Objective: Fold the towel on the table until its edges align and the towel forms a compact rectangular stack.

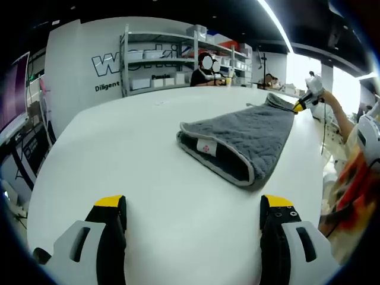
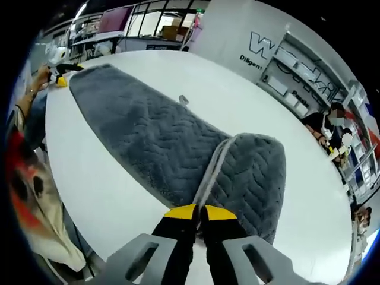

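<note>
A grey quilted towel (image 1: pixel 237 133) with a pale border lies on the white table (image 1: pixel 119 154), doubled over so two layers and a small label show at its near end. My left gripper (image 1: pixel 193 205) stands open short of that end, with bare table between its jaws. At the towel's far end, my right gripper (image 1: pixel 298 107) pinches a corner. In the right gripper view the towel (image 2: pixel 148 136) stretches away to the upper left. There my right gripper (image 2: pixel 200 212) is shut on the towel's pale edge, and the left gripper (image 2: pixel 62 74) sits just off the far end.
A person (image 1: pixel 205 74) sits at the far side of the table, in front of metal shelves (image 1: pixel 154 59) with boxes. The holder's patterned clothing (image 2: pixel 27 196) hangs beside the table edge. Open table surface lies left of the towel.
</note>
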